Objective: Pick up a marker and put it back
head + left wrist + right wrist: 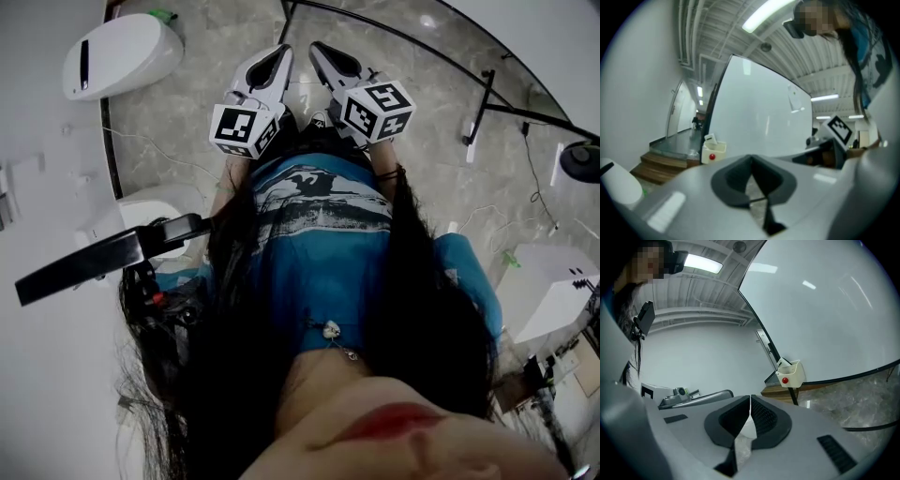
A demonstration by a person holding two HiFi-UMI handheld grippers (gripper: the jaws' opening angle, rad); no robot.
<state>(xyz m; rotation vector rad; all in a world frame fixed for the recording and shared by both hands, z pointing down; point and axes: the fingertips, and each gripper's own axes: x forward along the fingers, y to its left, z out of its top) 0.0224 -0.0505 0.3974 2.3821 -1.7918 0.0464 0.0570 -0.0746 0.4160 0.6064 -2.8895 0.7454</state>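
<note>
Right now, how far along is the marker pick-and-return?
Done: nothing visible. In hand: nothing; the left gripper and right gripper are shut and empty, held out ahead of the person. Left: everything. No marker can be made out; the white holder with a red dot at the edge of the whiteboard may hold one, so reaching, picking up and putting back all remain.

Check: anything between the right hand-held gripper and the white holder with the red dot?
Nothing: in the right gripper view, the stretch from the hand-held gripper to the holder is bare.
</note>
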